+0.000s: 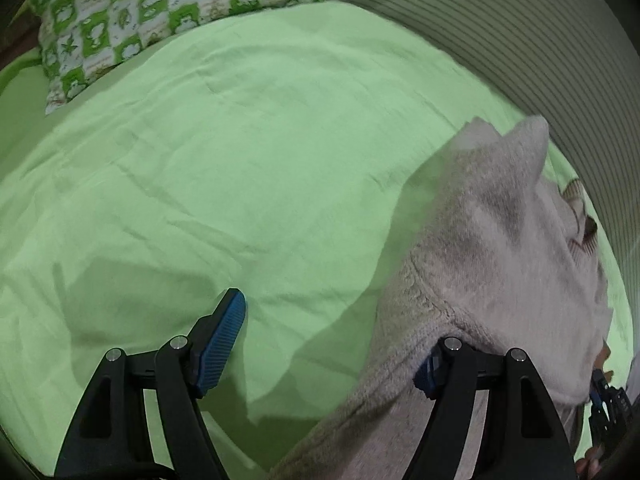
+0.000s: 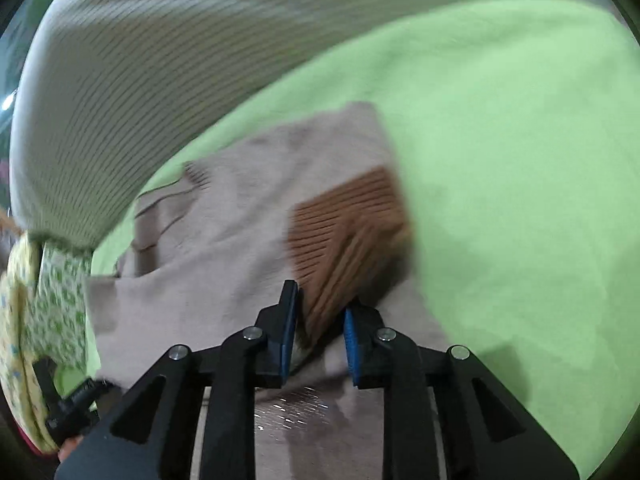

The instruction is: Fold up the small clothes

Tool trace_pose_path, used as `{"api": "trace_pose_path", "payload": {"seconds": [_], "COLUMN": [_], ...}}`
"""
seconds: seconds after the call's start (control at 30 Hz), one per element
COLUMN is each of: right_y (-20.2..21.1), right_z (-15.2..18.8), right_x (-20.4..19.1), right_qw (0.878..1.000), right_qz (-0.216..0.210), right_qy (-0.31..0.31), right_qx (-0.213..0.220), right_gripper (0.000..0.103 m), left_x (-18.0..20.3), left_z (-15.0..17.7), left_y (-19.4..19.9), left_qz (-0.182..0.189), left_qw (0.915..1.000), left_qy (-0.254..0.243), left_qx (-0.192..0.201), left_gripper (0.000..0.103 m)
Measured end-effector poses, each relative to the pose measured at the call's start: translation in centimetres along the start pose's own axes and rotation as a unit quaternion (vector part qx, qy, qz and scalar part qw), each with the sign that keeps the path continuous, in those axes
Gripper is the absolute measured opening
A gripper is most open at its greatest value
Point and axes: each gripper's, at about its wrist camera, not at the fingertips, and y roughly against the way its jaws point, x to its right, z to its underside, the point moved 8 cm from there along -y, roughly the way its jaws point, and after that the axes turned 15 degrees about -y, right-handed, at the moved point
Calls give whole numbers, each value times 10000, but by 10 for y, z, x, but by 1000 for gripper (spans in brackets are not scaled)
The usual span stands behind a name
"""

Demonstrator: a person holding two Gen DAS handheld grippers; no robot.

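Currently the beige garment (image 2: 224, 216) lies on the green bed sheet (image 2: 500, 200), centre-left of the right wrist view, brown ribbed cuff (image 2: 344, 232) folded onto it. Right gripper (image 2: 318, 320): fingers slightly parted, cuff edge betw. them, not pinched. Left gripper (image 1: 332, 344): fingers spread wide; one is under a garment edge, lower right of its view. Recommended: let the cuff settle flat w/o dragging, then withdraw. Patterned pillow (image 1: 120, 20) upper left. No containers visible

Cloth surfaces, matt throughout.
Sweater (image 2: 224, 216): fuzzy knit, ribbed brown cuff (image 2: 344, 236). Sheet (image 1: 224, 168): smooth, creased cotton-like cloth.
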Motion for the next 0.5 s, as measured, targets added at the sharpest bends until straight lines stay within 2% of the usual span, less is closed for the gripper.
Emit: {"api": "trace_pose_path", "payload": {"seconds": [0.13, 0.2, 0.3, 0.4, 0.5], "right_y": [10, 14, 27, 42, 46], "right_z": [-6, -7, -14, -19, -19], "right_x": [4, 0, -2, -8, -25], "right_qw": [9999, 9998, 9990, 9972, 9959], "right_qz": [3, 33, 155, 186, 126], "right_qy": [67, 162, 236, 306, 523], "right_qx": [87, 115, 360, 663, 724], "right_gripper": [23, 23, 28, 35, 35], "left_x": [2, 7, 14, 24, 43], "left_z": [11, 22, 22, -1, -37], "left_y": [8, 23, 53, 72, 76], "left_qz": [147, 402, 774, 839, 987], "left_qw": [9994, 9983, 9964, 9949, 9921], "left_qy": [-237, -281, -318, -529, -704], "left_qx": [-190, -301, -102, 160, 332], "left_gripper": [74, 74, 76, 78, 80]}}
